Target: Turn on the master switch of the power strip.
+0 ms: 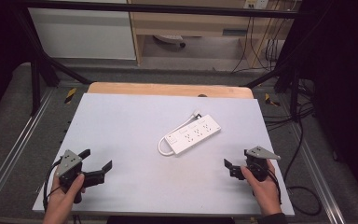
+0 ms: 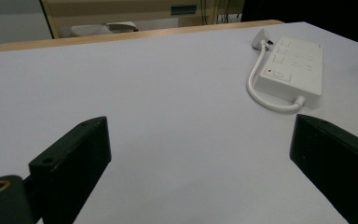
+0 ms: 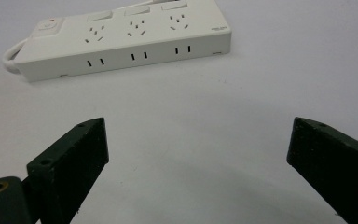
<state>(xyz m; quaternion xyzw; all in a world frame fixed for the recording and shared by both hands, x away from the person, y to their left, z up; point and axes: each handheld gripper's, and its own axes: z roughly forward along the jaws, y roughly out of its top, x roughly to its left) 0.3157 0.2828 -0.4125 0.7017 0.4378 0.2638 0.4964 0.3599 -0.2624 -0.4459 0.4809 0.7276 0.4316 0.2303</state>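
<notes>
1. Looking down from the high view, we see the power strip (image 1: pixel 194 134) lying flat a little right of the middle of the surface (image 1: pixel 121 121), with its short cord (image 1: pixel 170 136) looped along its far side to a plug (image 1: pixel 196 113) at the far edge.
2. Its long axis runs slantwise, from near-left to far-right.
3. We hold the left tongs (image 1: pixel 99 159) near the left corner, jaws spread wide and empty; the strip lies far and to the right of them, well apart.
4. The right tongs (image 1: pixel 230 169) sit near the right edge, also wide open and empty; in the right gripper view the strip's long side faces them.
5. We judge the right hand (image 1: pixel 264 189) the nearer, so it seems better placed to reach the strip.
</notes>
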